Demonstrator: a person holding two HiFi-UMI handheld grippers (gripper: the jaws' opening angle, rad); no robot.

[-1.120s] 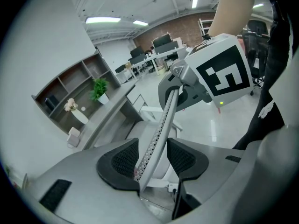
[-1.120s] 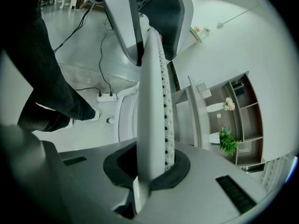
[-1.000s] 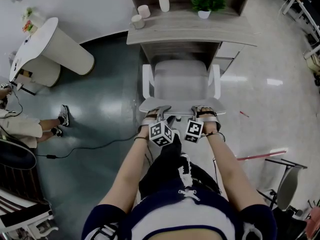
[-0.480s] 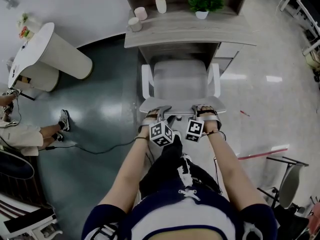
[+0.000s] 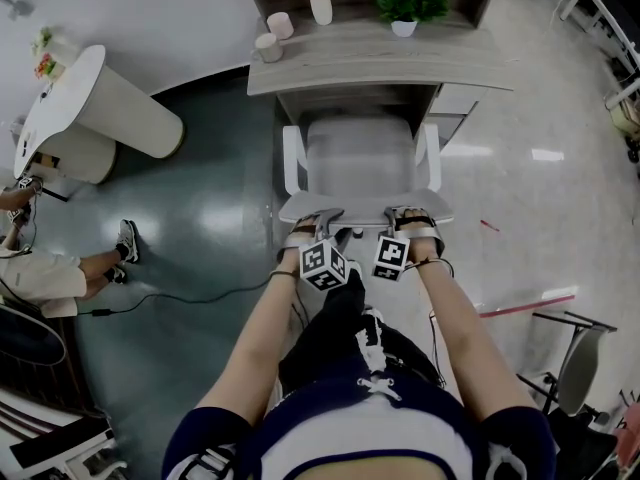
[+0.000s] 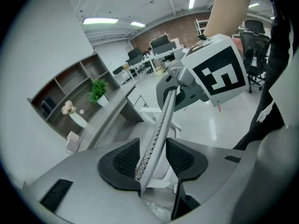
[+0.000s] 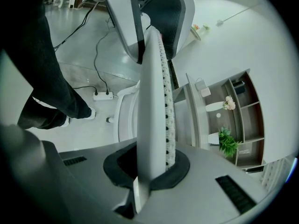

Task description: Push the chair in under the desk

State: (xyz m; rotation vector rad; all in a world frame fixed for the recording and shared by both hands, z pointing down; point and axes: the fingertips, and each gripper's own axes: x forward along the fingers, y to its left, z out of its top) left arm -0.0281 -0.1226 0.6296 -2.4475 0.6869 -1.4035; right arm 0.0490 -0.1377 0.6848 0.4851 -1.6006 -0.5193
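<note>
chair [image 5: 360,158] stands at 12 o'clock, seat partly under the desk [image 5: 380,63]; right gripper [image 7: 150,166] is clenched on its backrest top, left gripper [image 6: 153,160] jaws, just closing, loosely straddle that edge

chair [image 5: 360,163] 1 | desk [image 5: 385,68] 1 | cups [image 5: 281,25] [image 5: 268,47] 2 | plant [image 5: 405,4] 1 — hand-held grippers [image 5: 320,218] [image 5: 406,215] 2

The chair [image 5: 360,163] stands close in front of the desk [image 5: 370,68]. On the desk, two cups [image 5: 268,46] stand at the left and a plant [image 5: 405,8] at the right.
</note>
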